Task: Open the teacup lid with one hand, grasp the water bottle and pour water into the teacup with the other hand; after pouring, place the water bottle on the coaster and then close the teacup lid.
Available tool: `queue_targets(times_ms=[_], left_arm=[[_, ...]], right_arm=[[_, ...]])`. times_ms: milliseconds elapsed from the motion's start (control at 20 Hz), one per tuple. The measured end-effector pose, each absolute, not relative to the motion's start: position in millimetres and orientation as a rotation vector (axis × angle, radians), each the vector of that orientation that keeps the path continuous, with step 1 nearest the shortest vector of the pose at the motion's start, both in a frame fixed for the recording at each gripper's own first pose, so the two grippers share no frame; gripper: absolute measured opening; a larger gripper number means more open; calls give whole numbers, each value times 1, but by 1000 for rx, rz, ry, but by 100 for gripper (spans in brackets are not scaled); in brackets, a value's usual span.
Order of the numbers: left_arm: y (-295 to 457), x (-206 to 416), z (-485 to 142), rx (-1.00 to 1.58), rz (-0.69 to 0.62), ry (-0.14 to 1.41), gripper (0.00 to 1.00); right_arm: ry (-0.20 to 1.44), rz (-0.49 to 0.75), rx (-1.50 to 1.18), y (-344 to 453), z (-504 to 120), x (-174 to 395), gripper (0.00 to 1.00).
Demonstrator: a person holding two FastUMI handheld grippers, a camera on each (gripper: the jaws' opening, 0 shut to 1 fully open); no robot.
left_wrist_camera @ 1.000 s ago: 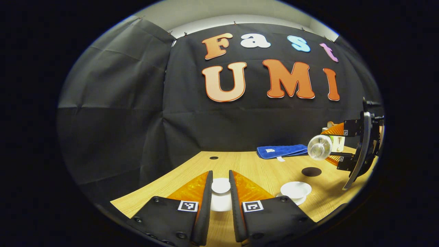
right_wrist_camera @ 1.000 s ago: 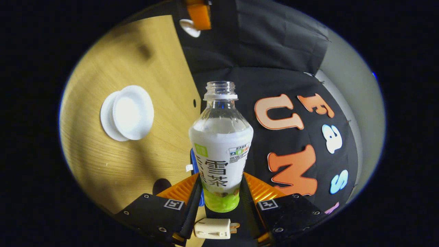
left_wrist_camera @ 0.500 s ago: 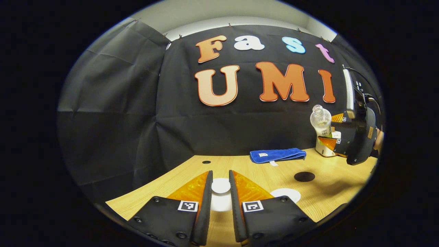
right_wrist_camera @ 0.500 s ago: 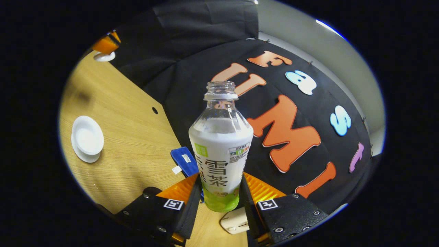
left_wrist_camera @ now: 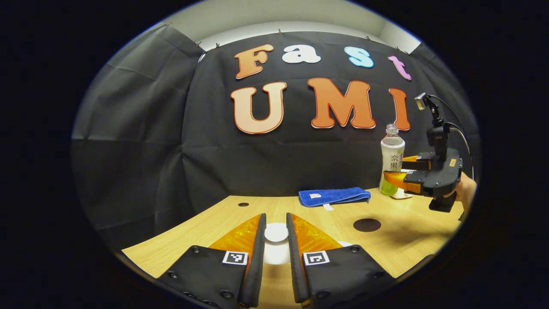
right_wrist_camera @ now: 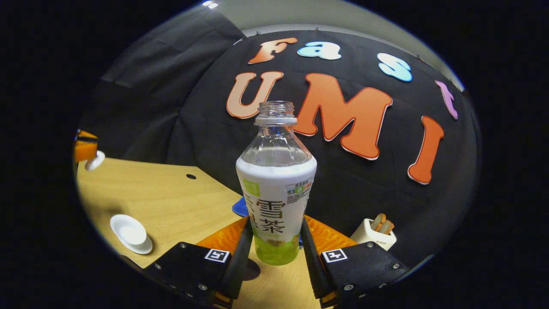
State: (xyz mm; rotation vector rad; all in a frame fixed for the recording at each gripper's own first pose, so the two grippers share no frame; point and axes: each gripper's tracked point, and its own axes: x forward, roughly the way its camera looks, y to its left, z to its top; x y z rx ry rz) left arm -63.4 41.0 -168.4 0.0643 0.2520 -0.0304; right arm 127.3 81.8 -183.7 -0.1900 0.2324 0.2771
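My left gripper [left_wrist_camera: 276, 217] is shut on the knob of the white teacup lid [left_wrist_camera: 276, 232], held above the wooden table [left_wrist_camera: 399, 244]. In the right gripper view the lid [right_wrist_camera: 95, 161] hangs at the far left. My right gripper [right_wrist_camera: 276, 221] is shut on the lower body of an uncapped water bottle [right_wrist_camera: 276, 189], which stands upright in the air. The left gripper view shows that bottle [left_wrist_camera: 391, 156] at the far right, above the table. The open white teacup [right_wrist_camera: 128, 234] sits on its saucer at lower left. A dark round coaster [left_wrist_camera: 366, 224] lies on the table, below and left of the bottle.
A folded blue cloth [left_wrist_camera: 334, 196] lies near the back wall. A small white holder [right_wrist_camera: 373, 232] with brown pieces stands at the back right. A hand [left_wrist_camera: 465, 191] holds the right gripper. Small holes [left_wrist_camera: 243, 204] mark the tabletop.
The bottle has swung from lying tilted over the teacup back to upright and moved away to the right. My left gripper keeps the lid and has drifted slightly left.
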Motion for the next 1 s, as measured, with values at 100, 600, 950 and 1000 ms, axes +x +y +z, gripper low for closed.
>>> queue_targets(times_ms=[100, 600, 950, 1000], left_arm=[[35, -61, -168, 55, -44, 251, 33], [24, -56, -170, 47, -60, 252, 33], [25, -52, -182, 50, -55, 280, 33], [25, -52, -184, 49, -56, 284, 33]], right_arm=[[272, 280, -105, 83, -193, 129, 64], [422, 318, 109, 100, -250, 134, 64], [529, 291, 96, 106, -303, 135, 64], [539, 289, 92, 106, -308, 136, 64]])
